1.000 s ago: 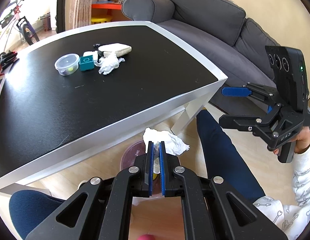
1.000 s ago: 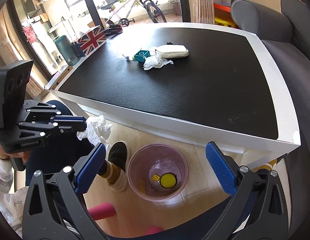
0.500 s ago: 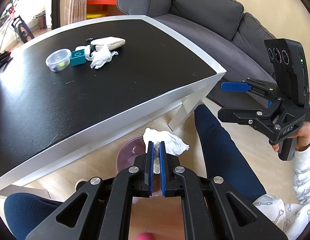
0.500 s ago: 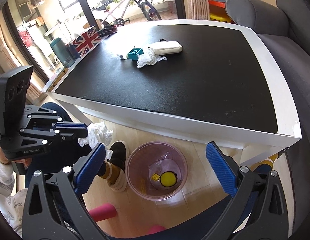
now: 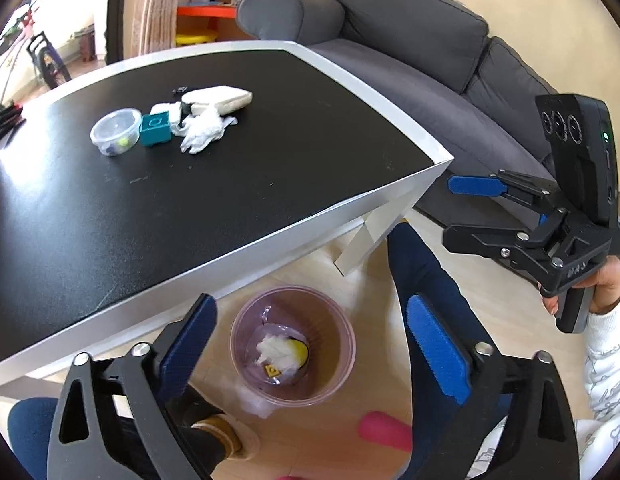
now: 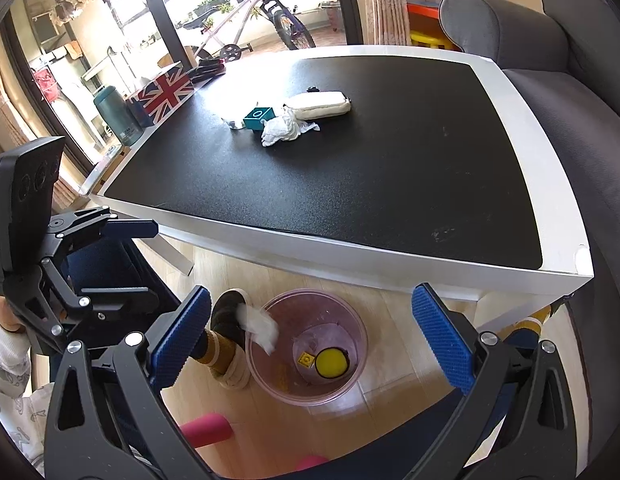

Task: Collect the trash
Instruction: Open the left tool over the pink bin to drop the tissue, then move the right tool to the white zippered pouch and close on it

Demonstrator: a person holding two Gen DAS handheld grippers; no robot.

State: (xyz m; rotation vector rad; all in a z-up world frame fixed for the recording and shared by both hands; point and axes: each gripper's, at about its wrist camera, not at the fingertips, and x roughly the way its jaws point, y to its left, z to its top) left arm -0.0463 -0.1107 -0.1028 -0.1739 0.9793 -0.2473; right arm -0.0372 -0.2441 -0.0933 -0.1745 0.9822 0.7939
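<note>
A crumpled white tissue (image 5: pixel 278 350) lay within the translucent pink bin (image 5: pixel 245 320) as seen from the left wrist camera; the right wrist camera showed the same tissue (image 6: pixel 260 326), blurred, at the bin's (image 6: pixel 356 320) left rim, so whether it had settled at the bottom could not be told. A round yellow object (image 6: pixel 331 362) and a small yellow square piece (image 6: pixel 305 359) sat on the bin floor. The bin stood on the wooden floor just beside the near edge of the table (image 5: pixel 390 92).

The left gripper (image 5: pixel 314 346) was positioned above the bin with its blue pads spread wide apart and nothing between them. The right gripper (image 6: pixel 314 336) likewise had its pads wide apart and carried nothing; it was directed toward the bin from the opposite side.

On the black tabletop, well apart from the bin, a second crumpled tissue (image 5: pixel 205 132) lay touching a teal box (image 5: pixel 155 130). A clear lidded container (image 5: pixel 115 130) stood just beside the box, and a white pouch (image 5: pixel 217 98) lay behind the tissue. A Union Jack box (image 6: pixel 165 94) stood at the table's far edge. A grey sofa (image 5: pixel 410 40) was near the table's right side.
</note>
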